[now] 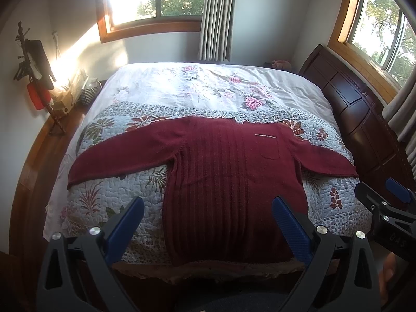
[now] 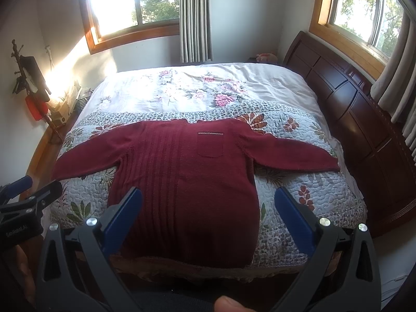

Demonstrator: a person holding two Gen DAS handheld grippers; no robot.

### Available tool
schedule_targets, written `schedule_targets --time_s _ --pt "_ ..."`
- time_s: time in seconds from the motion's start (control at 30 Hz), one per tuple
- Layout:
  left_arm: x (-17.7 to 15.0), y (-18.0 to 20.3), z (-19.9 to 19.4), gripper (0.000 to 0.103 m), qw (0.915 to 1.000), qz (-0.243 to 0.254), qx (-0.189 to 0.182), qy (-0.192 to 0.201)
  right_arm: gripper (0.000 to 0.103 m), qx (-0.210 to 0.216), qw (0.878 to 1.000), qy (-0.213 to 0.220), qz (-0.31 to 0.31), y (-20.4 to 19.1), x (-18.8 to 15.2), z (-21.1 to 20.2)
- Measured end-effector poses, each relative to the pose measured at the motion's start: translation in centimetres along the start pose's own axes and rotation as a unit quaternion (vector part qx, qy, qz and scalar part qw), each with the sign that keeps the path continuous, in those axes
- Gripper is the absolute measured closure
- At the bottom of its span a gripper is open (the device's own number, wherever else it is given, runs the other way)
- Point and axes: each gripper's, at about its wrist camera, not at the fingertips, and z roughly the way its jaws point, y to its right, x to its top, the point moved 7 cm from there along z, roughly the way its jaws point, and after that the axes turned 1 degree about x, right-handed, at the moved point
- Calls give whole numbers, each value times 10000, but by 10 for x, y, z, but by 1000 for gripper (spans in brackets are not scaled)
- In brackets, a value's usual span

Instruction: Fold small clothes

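A dark red sweater [image 1: 223,182] lies flat and face up on the quilt [image 1: 109,189] of the bed, sleeves spread out to either side, collar toward the far edge and hem at the near edge, just ahead of both grippers. Its long axis, hem to collar, runs straight away from them; the sleeves lie across that line. The left gripper [image 1: 208,218] hovers above the near edge with its jaws wide apart and nothing between them, its view centred on the hem. The right gripper [image 2: 208,208] hangs beside it at about the same height, also spread wide and empty, facing the body slightly right of centre. Neither touches the cloth. The left sleeve [image 1: 117,158] reaches toward the left side of the bed and the right sleeve [image 2: 293,153] toward the headboard [image 2: 364,109] side, so each gripper is the nearer one for the sleeve on its own side. Folding has not begun, I judge; a likely first move would be to take a sleeve or side edge and bring it across the body.
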Motion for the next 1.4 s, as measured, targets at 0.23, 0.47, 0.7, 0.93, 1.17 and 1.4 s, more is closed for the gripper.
schedule_targets --time_s 0.23,0.47,0.7,0.93,1.17,1.4 --pt "0 0 1 4 10000 2 10 7 2 8 10000 -7 -1 -1 1 1" --pt "1 0 2 4 10000 2 6 5 2 3 10000 -6 -10 -2 3 4" --pt "2 1 2 4 10000 1 7 4 2 -5 10000 -9 -5 -2 4 5" --pt "2 1 3 4 10000 -6 1 -2 2 -7 10000 -13 1 -1 3 6" --pt "2 1 3 4 10000 -5 5 0 2 -16 10000 -5 11 1 4 7" --pt "2 0 3 4 10000 -5 3 -5 2 -7 10000 -6 16 1 4 8"
